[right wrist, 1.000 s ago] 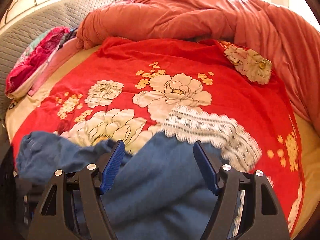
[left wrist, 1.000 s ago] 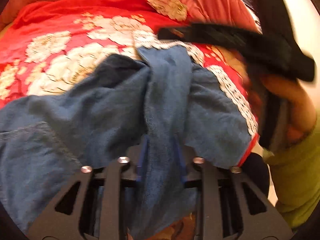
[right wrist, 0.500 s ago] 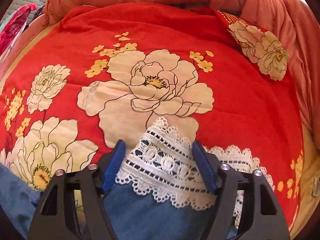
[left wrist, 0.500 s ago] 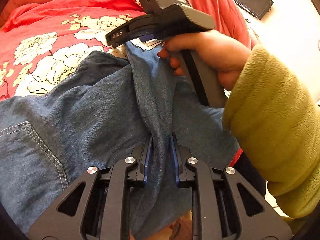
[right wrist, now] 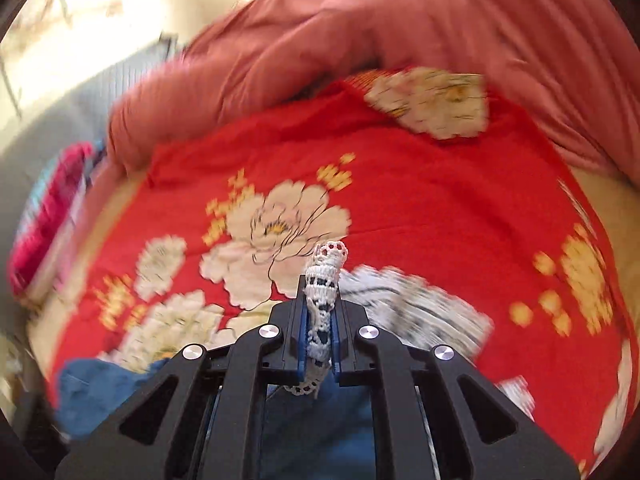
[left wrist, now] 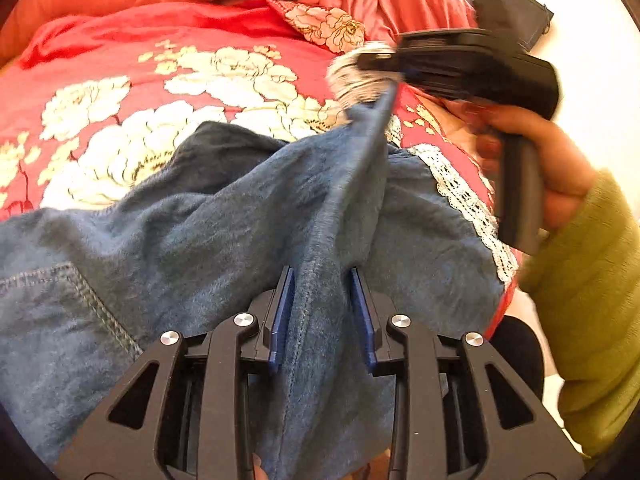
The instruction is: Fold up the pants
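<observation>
Blue denim pants with white lace hems lie bunched on a red floral bedspread. My left gripper is shut on a thick fold of the denim near the camera. My right gripper is shut on the lace hem of one leg and holds it lifted above the bed. In the left wrist view the right gripper shows at the upper right, pulling that leg taut. The other lace hem lies on the bed.
A salmon duvet is heaped across the far side of the bed. A pink folded cloth lies at the left by a grey headboard. A white table with a dark device stands beyond the bed's right edge.
My right gripper has shut on the lace hem and lifted it up off the bed, stretching the leg. My left gripper's jaws stand a little wider on a thicker fold.
</observation>
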The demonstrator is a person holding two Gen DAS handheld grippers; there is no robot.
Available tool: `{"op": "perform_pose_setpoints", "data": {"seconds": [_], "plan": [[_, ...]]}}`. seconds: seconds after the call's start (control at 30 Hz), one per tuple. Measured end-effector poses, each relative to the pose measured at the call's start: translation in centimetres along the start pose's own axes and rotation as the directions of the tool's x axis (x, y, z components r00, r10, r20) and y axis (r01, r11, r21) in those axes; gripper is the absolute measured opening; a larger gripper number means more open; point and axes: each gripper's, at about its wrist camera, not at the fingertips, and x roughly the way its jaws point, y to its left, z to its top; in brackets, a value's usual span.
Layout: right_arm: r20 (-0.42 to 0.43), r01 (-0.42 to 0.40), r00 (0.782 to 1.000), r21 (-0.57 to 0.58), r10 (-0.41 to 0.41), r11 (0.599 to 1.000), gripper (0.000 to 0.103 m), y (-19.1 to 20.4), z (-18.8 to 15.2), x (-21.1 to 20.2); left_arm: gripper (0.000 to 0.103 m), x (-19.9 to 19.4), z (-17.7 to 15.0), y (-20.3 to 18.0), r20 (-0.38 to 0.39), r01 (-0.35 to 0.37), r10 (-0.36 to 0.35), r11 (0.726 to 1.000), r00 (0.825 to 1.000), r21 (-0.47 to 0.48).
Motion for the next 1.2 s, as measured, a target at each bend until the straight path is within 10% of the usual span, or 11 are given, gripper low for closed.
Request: {"op": "perform_pose_setpoints", "data": {"seconds": [0.07, 0.33, 1.2], "plan": [[0.048, -0.004, 0.999, 0.057, 0.002, 0.998, 0.008, -1.3, -0.8, -3.1, 0.002, -0.2, 0.1, -0.3, 0.005, 0.003, -0.003, 1.0, 1.0, 0.008], [0.109, -0.05, 0.994, 0.236, 0.024, 0.971, 0.008, -5.1, -7.3, -10.9, 0.002, -2.1, -0.7, -1.8, 0.018, 0.002, -0.004, 0.994, 1.0, 0.114], [0.02, -0.063, 0.998, 0.405, 0.06, 0.912, 0.01, -9.9, -18.8, -14.6, 0.002, -2.1, -4.9, -5.5, -0.05, -0.036, 0.051, 0.964, 0.997, 0.265]]}}
